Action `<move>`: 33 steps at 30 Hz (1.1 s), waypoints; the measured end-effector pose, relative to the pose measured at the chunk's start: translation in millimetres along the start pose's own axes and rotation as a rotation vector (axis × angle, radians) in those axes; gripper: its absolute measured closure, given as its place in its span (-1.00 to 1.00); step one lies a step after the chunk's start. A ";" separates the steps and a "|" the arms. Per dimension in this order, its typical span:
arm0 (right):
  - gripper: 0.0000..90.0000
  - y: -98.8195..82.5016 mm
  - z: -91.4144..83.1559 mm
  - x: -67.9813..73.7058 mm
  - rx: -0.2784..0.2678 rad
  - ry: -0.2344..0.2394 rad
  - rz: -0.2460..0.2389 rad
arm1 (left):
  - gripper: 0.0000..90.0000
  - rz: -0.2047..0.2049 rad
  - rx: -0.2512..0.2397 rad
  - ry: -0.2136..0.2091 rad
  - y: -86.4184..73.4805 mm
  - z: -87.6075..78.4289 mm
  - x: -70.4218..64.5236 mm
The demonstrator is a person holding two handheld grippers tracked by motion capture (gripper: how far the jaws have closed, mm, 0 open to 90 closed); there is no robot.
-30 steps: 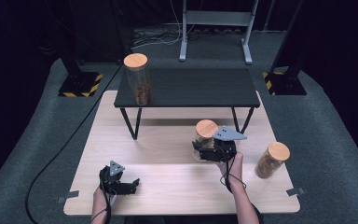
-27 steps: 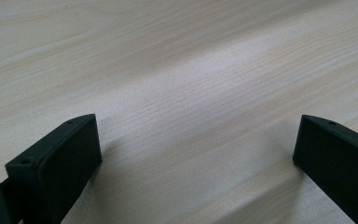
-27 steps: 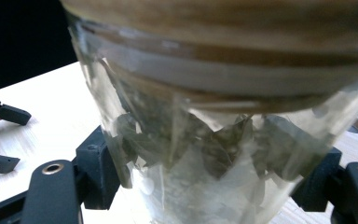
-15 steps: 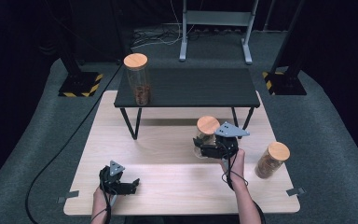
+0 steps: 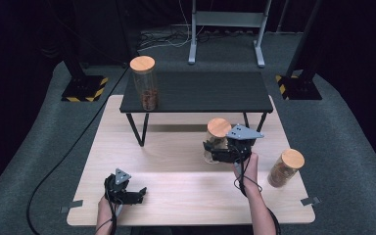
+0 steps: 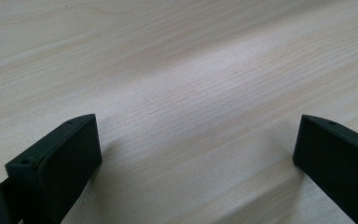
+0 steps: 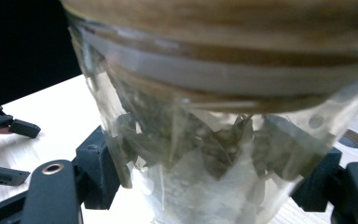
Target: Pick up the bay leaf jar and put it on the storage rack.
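Observation:
A glass jar (image 5: 217, 139) with a round wooden lid and dark leaves inside sits between the jaws of my right gripper (image 5: 215, 151), right of the table's middle. In the right gripper view the jar (image 7: 205, 140) is close up, and both black jaws of the right gripper (image 7: 209, 186) press on its lower wall. My left gripper (image 5: 139, 195) rests low near the front left of the light wooden table (image 5: 176, 161). In its own view the left gripper (image 6: 198, 135) stands wide open over bare wood.
A low black table (image 5: 200, 93) stands across the back of the wooden table, with a tall lidded jar (image 5: 145, 84) on its left end. Another lidded jar (image 5: 285, 168) stands near the right edge. Dark carpet surrounds the table.
The jar in my right gripper has shifted slightly away and upward in the high view. The left gripper has stayed put.

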State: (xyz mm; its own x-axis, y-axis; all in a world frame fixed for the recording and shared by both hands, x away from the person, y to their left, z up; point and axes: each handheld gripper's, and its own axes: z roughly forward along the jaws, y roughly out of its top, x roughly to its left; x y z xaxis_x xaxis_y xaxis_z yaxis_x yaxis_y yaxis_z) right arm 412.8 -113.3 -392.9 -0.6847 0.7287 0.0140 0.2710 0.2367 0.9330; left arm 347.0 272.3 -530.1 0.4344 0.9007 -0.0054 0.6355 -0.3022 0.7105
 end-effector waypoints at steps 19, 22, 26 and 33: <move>-0.45 17.4 -2.8 -2.9 0.003 0.009 -0.014 | -1.00 0.000 0.000 0.000 0.0 0.0 0.0; -0.45 20.0 -3.6 -3.3 0.002 0.009 -0.015 | -1.00 0.000 0.000 0.000 0.0 0.0 0.0; -0.45 22.8 -4.4 -3.7 0.001 0.009 -0.019 | -1.00 0.000 0.000 0.000 0.0 0.0 0.0; -0.45 26.9 -5.0 -4.5 0.001 0.011 -0.018 | -1.00 0.000 0.000 0.000 0.0 0.0 0.0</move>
State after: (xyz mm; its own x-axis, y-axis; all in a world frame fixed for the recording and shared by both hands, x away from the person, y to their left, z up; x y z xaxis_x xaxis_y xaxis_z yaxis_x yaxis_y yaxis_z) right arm 419.7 -113.4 -366.1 -0.6968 0.7173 0.0012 0.2593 0.2503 0.9328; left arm 347.0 272.3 -530.1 0.4346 0.9006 -0.0053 0.6356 -0.3025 0.7103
